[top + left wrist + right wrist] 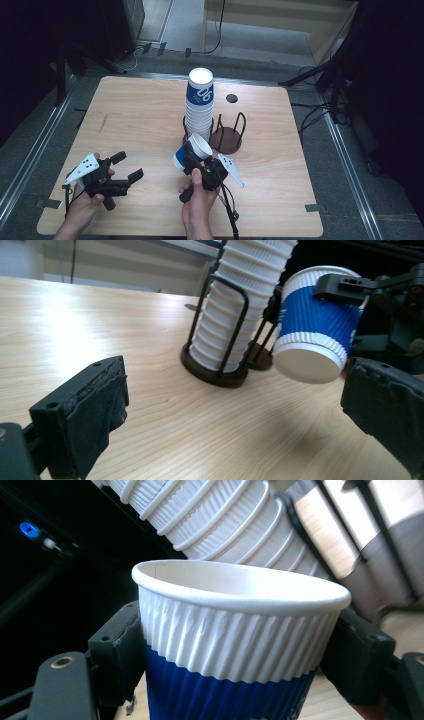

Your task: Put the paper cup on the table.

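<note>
A blue and white ribbed paper cup (201, 146) is held tilted above the table, gripped across its side by my right gripper (190, 156), which is shut on it. In the right gripper view the cup (235, 630) stands between the two pads of the right gripper (237, 655), open rim up. Just behind it rises a tall stack of upturned cups (200, 105) in a dark wire holder (185, 131). My left gripper (128, 165) rests low at the front left, open and holding nothing. Looking along the left gripper (239, 390), I see the cup (315, 335) and the stack (240, 305).
A second wire holder (227, 137) with nothing in it stands right of the stack. A small dark round hole (231, 98) sits near the far edge of the wooden table (125, 115). Dark stands and cables surround the table on the floor.
</note>
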A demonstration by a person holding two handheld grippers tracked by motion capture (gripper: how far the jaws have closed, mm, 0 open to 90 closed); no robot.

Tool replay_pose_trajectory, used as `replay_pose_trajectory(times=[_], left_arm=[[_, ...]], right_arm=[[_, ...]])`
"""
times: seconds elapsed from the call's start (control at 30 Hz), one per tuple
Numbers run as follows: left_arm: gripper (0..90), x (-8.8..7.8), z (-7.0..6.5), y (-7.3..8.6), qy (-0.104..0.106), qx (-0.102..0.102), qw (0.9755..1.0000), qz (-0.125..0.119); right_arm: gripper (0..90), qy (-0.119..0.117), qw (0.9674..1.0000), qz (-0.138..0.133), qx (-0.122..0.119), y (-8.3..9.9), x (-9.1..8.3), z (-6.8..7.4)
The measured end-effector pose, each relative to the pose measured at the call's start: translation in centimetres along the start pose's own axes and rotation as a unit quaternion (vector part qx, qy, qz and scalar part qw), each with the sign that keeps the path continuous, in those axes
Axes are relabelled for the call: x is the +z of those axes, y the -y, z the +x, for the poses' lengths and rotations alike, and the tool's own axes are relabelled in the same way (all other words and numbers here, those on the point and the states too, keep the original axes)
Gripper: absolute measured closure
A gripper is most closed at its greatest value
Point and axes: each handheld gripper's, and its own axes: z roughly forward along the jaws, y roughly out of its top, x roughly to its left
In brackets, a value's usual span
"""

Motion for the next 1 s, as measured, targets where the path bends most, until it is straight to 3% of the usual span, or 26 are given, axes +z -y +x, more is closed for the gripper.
replay_pose_trajectory(times=[0.07, 0.17, 0.3, 0.37, 0.63, 0.7, 1.0], left_arm=[[0.0, -0.1, 0.1, 0.1, -0.003, 0.001, 1.0000, 0.001], [0.0, -0.4, 0.6, 0.4, -0.012, 0.002, 0.9999, 0.001], [0.0, -0.8, 1.3, 0.5, -0.025, -0.001, 0.9997, -0.005], [0.0, -1.0, 1.6, 0.6, -0.043, 0.004, 0.9991, 0.000], [0.0, -1.7, 2.5, 0.9, -0.069, -0.001, 0.9975, 0.015], [0.0, -1.9, 2.9, 1.1, -0.081, -0.007, 0.9966, 0.013], [0.0, -2.9, 4.5, 1.6, -0.113, -0.017, 0.9932, 0.023]], right_arm=[[21.3, 0.002, 0.9999, -0.002, -0.013, 0.0, 0.0, 0.0], [21.3, 0.015, 0.9979, -0.015, -0.061, -0.4, -0.2, -0.5], [21.3, 0.019, 0.9955, -0.027, -0.088, -0.9, -0.4, -1.0], [21.3, 0.027, 0.9920, -0.038, -0.118, -1.5, -0.6, -1.5], [21.2, 0.038, 0.9869, -0.058, -0.146, -3.0, -1.4, -2.6], [21.2, 0.042, 0.9835, -0.064, -0.164, -3.4, -1.7, -3.1], [21.2, 0.054, 0.9738, -0.068, -0.210, -4.4, -2.4, -4.5]])
